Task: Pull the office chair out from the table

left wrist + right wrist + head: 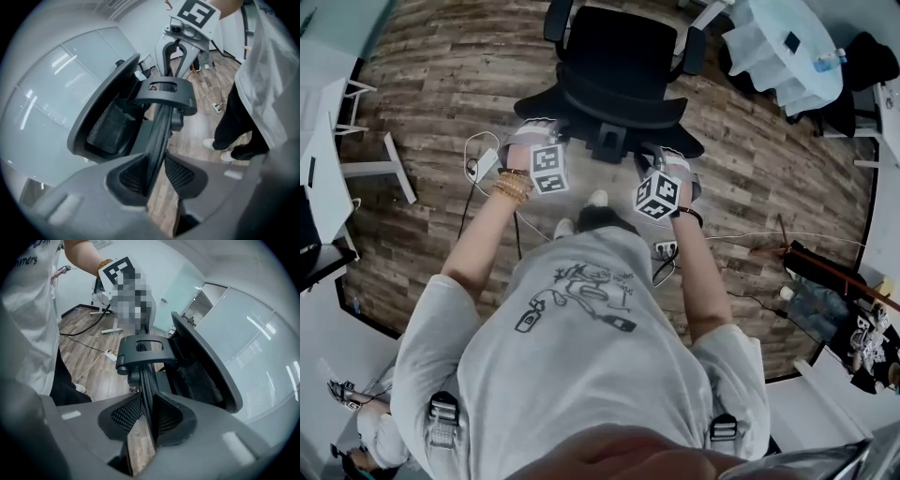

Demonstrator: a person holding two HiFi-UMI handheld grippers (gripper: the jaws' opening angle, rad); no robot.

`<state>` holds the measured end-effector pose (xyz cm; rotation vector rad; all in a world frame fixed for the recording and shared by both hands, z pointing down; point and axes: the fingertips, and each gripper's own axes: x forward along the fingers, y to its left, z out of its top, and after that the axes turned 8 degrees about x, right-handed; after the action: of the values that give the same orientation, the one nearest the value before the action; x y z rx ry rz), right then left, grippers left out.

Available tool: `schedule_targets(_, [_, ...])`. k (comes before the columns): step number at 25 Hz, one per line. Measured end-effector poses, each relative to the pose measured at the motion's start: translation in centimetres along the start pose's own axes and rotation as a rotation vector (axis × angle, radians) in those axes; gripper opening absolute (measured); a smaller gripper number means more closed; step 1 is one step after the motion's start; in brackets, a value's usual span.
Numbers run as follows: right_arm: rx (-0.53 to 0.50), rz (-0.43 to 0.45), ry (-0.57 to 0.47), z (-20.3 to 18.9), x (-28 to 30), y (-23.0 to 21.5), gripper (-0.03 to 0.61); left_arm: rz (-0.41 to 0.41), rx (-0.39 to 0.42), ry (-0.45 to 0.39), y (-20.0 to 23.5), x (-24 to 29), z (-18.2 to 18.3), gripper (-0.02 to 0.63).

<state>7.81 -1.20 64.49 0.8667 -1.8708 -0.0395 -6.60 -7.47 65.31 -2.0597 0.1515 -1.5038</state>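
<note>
The office chair (614, 66) stands on the wood floor (441, 75) in the far middle of my head view. Its back is turned toward me, and the white tables at the left (319, 150) and far right (787, 47) are well apart from it. The left gripper (154, 174) and the right gripper (146, 416) are each clamped narrowly on the thin dark rim of the backrest (609, 105), one to each side of the centre bracket (164, 89). I judge the rim stiff and a fair hold, while the mesh beside it would give under the pads. The chair looks heavy, should roll, and probably swivels. A thin rim could slip out, so I'd pull evenly on both sides.
</note>
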Motion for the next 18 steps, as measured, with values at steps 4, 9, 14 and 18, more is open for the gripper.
schedule_targets(4, [0.011,0.000,0.003,-0.1,-1.4,2.0,0.097,-0.004,0.009,-0.011,-1.9,-1.5,0.2,0.117])
schedule_targets(9, [0.028,-0.001,0.018,0.0,-2.6,4.4,0.098,-0.019,0.019,-0.024,-4.2,-3.0,0.3,0.115])
schedule_targets(14, [0.040,-0.011,0.017,0.3,-4.9,9.0,0.100,-0.019,0.030,-0.035,-8.3,-5.7,0.0,0.116])
schedule_targets(18, [0.050,-0.018,0.025,0.5,-6.1,11.8,0.100,-0.024,0.040,-0.044,-10.8,-7.2,-0.3,0.115])
